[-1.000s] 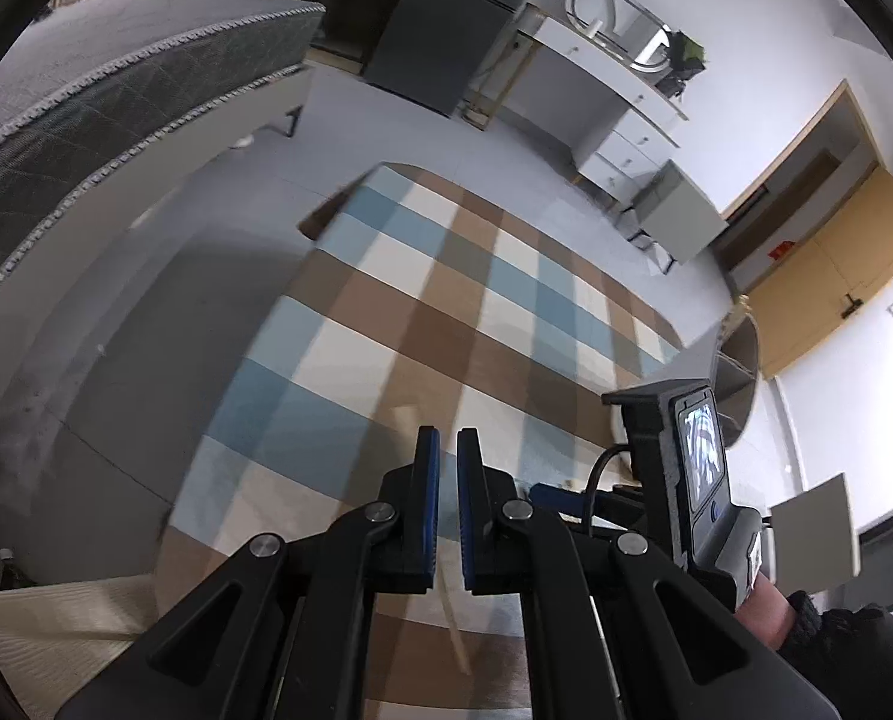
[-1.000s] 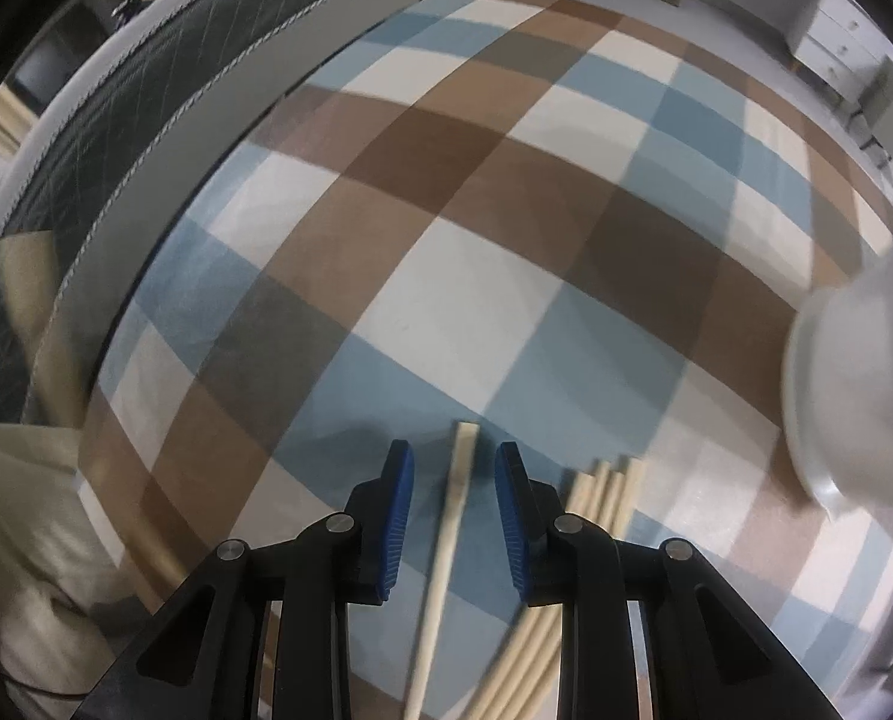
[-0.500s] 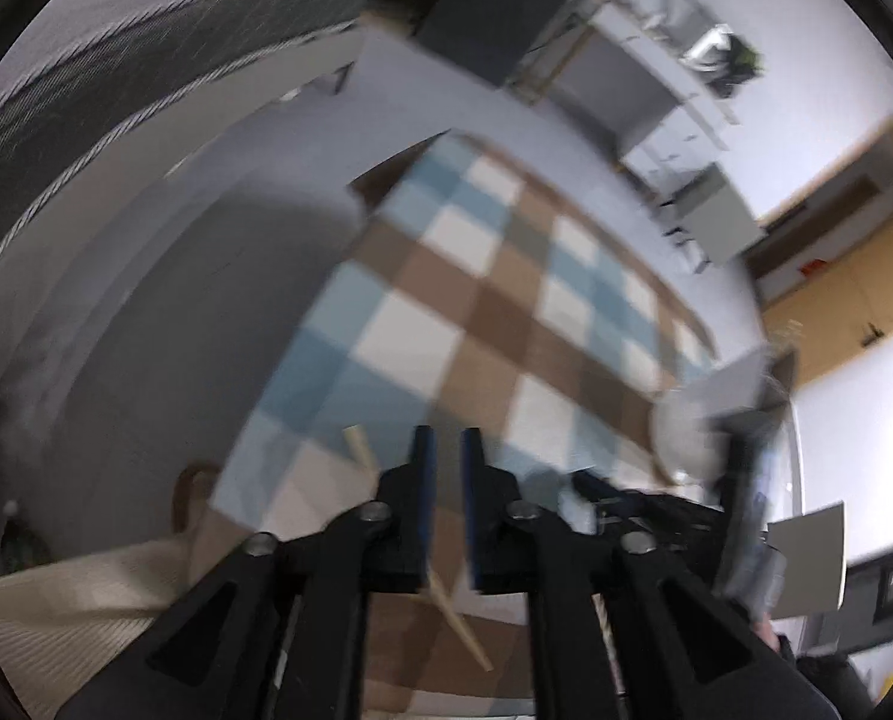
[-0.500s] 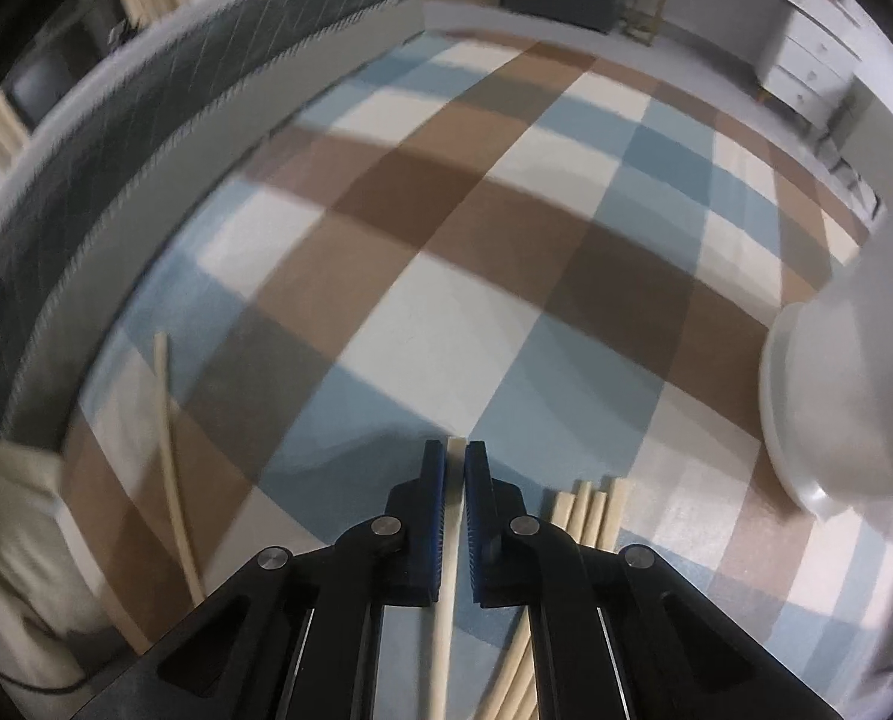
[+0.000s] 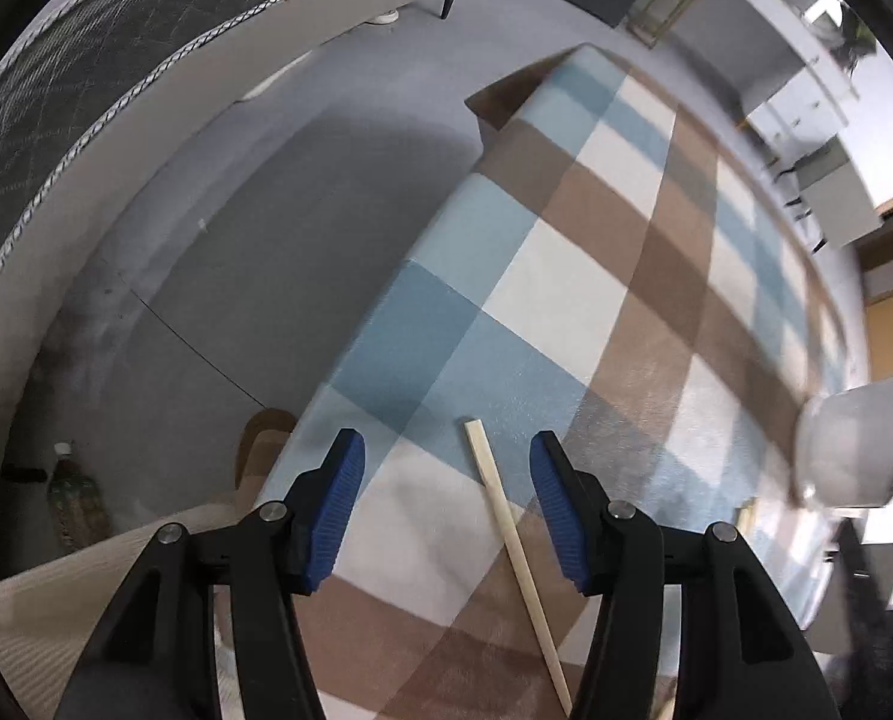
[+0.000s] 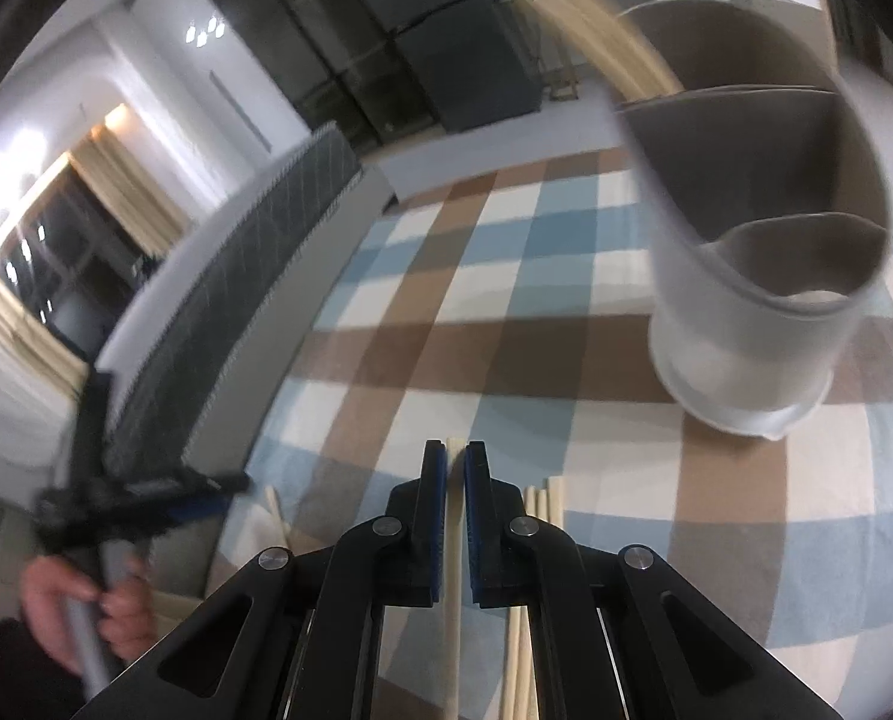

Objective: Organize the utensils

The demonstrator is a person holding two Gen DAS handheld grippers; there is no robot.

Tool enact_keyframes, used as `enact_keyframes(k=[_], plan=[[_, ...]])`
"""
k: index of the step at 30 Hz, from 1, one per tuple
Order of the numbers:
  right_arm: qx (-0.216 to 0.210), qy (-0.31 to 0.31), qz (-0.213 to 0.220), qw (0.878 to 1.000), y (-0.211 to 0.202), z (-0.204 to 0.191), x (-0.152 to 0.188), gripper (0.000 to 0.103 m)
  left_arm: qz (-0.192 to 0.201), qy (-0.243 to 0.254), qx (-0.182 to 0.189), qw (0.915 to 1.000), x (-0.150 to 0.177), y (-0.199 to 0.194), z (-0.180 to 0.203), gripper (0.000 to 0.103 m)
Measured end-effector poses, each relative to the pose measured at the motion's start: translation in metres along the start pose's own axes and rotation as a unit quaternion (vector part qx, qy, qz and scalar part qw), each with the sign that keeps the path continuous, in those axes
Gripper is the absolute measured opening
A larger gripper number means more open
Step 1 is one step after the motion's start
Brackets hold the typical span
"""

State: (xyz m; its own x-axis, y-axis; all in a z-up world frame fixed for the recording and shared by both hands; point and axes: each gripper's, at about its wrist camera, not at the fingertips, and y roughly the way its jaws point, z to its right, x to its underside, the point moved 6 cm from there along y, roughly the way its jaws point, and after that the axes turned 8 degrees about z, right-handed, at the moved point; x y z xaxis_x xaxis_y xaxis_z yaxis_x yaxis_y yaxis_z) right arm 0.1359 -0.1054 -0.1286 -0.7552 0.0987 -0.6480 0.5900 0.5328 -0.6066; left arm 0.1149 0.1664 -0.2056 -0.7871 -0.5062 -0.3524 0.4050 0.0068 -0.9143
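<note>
— Checked cloth (image 5: 554,300) on counter. Left claw (image 5: 446,504) opening over lone chopstick (image 5: 509,534) near left edge.
— Right claw (image 6: 456,516) clenched on chopstick (image 6: 453,618), holder (image 6: 758,276) ahead. Might slip: thin grip.

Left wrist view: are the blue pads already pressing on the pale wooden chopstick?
No, the left gripper is opening, and the pale wooden chopstick lies untouched between its blue pads on the checked cloth.
</note>
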Motion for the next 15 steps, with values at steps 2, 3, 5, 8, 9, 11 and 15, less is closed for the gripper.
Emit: enact_keyframes(k=[2, 3, 5, 8, 9, 11, 15], plan=[[-0.013, 0.023, 0.02, 0.999, -0.008, 0.005, -0.007, 0.005, -0.004, 0.017, -0.02, 0.9997, 0.003, 0.007, 0.006, 0.052], [-0.017, 0.029, 0.028, 0.999, -0.011, 0.006, -0.009, 0.005, -0.006, 0.022, -0.025, 0.9994, 0.003, 0.009, 0.008, 0.052], [-0.024, 0.028, 0.044, 0.998, -0.018, 0.005, -0.014, 0.005, 0.003, 0.038, -0.05, 0.998, 0.003, 0.011, 0.012, 0.052], [-0.034, 0.023, 0.063, 0.997, -0.027, 0.002, -0.02, 0.005, 0.015, 0.056, -0.072, 0.9957, 0.003, 0.015, 0.018, 0.051], [-0.039, 0.023, 0.067, 0.997, -0.029, 0.0, -0.021, 0.005, 0.02, 0.063, -0.083, 0.9943, 0.002, 0.015, 0.019, 0.051], [-0.04, 0.015, 0.074, 0.996, -0.036, 0.0, -0.022, 0.005, 0.035, 0.07, -0.088, 0.993, 0.002, 0.015, 0.023, 0.046], [-0.047, 0.014, 0.083, 0.995, -0.042, 0.001, -0.025, 0.005, 0.041, 0.078, -0.074, 0.9934, 0.006, 0.014, 0.036, 0.008]])
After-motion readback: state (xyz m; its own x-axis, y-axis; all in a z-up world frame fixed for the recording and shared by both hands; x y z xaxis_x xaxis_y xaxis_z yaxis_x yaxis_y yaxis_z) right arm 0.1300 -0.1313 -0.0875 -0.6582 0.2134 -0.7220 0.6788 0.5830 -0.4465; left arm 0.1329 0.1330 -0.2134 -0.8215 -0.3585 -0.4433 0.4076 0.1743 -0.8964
